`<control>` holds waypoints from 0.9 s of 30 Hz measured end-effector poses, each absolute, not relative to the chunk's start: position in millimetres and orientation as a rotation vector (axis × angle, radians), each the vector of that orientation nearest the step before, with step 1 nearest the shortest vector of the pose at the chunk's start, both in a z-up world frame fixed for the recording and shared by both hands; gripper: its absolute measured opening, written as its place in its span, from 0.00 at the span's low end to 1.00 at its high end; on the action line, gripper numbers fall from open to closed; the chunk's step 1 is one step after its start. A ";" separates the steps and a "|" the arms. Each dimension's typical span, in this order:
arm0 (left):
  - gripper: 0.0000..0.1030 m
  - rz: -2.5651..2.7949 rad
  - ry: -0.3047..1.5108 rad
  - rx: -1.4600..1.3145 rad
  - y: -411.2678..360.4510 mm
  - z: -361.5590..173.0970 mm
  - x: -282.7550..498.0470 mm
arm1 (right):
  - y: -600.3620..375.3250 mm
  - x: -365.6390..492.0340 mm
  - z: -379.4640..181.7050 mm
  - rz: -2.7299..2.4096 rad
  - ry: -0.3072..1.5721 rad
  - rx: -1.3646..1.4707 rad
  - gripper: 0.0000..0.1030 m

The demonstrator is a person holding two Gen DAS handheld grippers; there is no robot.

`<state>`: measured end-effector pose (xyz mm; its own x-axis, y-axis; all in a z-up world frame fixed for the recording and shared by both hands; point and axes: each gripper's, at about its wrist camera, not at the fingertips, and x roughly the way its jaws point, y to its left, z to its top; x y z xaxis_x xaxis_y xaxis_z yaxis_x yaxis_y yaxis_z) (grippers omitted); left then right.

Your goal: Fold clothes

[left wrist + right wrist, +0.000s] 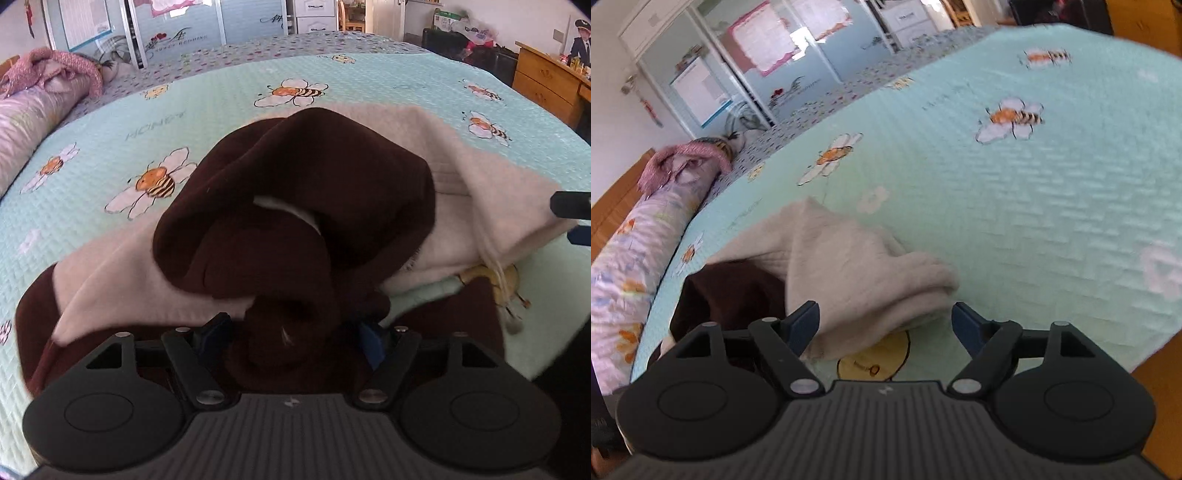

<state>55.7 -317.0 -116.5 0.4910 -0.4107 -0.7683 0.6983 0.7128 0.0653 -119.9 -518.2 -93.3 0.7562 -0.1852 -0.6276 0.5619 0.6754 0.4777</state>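
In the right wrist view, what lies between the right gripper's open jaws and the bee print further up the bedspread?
The cream part of the garment, then bare mint bedspread up to the bee print; right gripper holds nothing.

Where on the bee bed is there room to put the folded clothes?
Bare bedspread lies beyond and right of the cream garment, and between the brown garment and the rolled quilt. It is crowded near the left gripper, where both garments pile up.
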 end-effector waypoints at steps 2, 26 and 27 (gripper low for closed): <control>0.72 -0.679 0.808 0.358 -314.7 -117.0 63.8 | -524.6 -108.5 -103.8 -0.454 0.576 0.759 0.79; 0.46 -0.199 0.681 -0.182 -109.6 -25.3 135.1 | -426.6 31.9 37.0 -0.145 0.350 0.531 0.85; 0.47 -0.190 0.695 -0.191 -100.3 -35.3 130.1 | -424.3 25.9 26.1 -0.139 0.363 0.557 0.85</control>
